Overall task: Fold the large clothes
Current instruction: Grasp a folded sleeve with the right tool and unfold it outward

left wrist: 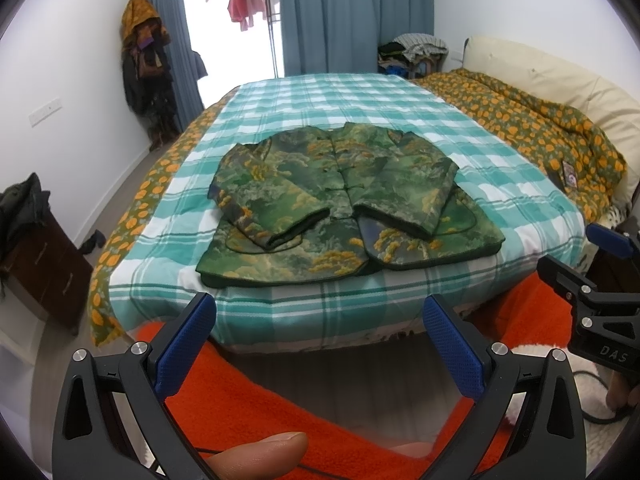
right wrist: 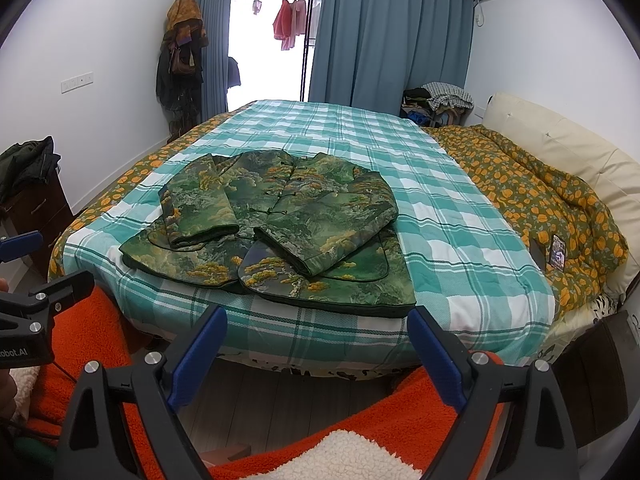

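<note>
A green jacket [left wrist: 340, 204] with a yellow tree pattern lies flat on the checked bedspread [left wrist: 360, 108], near the bed's front edge. Both sleeves are folded inward across its front. The right wrist view has the jacket [right wrist: 280, 232] left of centre. My left gripper [left wrist: 320, 308] is open, held back from the bed edge with nothing between its blue pads [left wrist: 188, 340]. My right gripper [right wrist: 318, 320] is open too, just short of the bed edge and empty. Each gripper also appears at the side of the other's view: the right gripper [left wrist: 600, 260] and the left gripper [right wrist: 24, 264].
An orange-flowered quilt [right wrist: 540, 200] is bunched along the bed's right side by a cream headboard [right wrist: 560, 148]. A phone [right wrist: 558, 252] lies on the quilt. A dark wooden cabinet [left wrist: 40, 264] stands at left. An orange fleece garment [left wrist: 280, 400] on the person fills the foreground.
</note>
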Available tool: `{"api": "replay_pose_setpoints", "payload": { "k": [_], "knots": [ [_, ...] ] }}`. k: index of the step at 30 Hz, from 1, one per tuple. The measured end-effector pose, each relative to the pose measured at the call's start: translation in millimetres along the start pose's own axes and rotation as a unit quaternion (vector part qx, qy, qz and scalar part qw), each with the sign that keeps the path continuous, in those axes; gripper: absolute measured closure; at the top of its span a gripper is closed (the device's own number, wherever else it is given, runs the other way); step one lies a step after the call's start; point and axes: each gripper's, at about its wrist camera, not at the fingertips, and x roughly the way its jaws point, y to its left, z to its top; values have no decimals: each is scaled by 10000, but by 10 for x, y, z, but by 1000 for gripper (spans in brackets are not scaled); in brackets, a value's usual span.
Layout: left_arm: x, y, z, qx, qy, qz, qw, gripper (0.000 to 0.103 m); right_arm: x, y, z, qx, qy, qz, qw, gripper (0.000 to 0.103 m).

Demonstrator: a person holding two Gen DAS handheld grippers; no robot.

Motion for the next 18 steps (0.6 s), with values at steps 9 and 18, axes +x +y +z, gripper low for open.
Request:
{"api": "replay_pose_setpoints", "payload": {
  "k": [9,18],
  "knots": [
    [171,198,128,-10,-213,126,9997,0,255,-61,215,-694,-665,659,9932,10],
    [526,227,182,550,99,444,9974,0,1896,161,373,-2151,464,984,9705,10]
  ]
}}
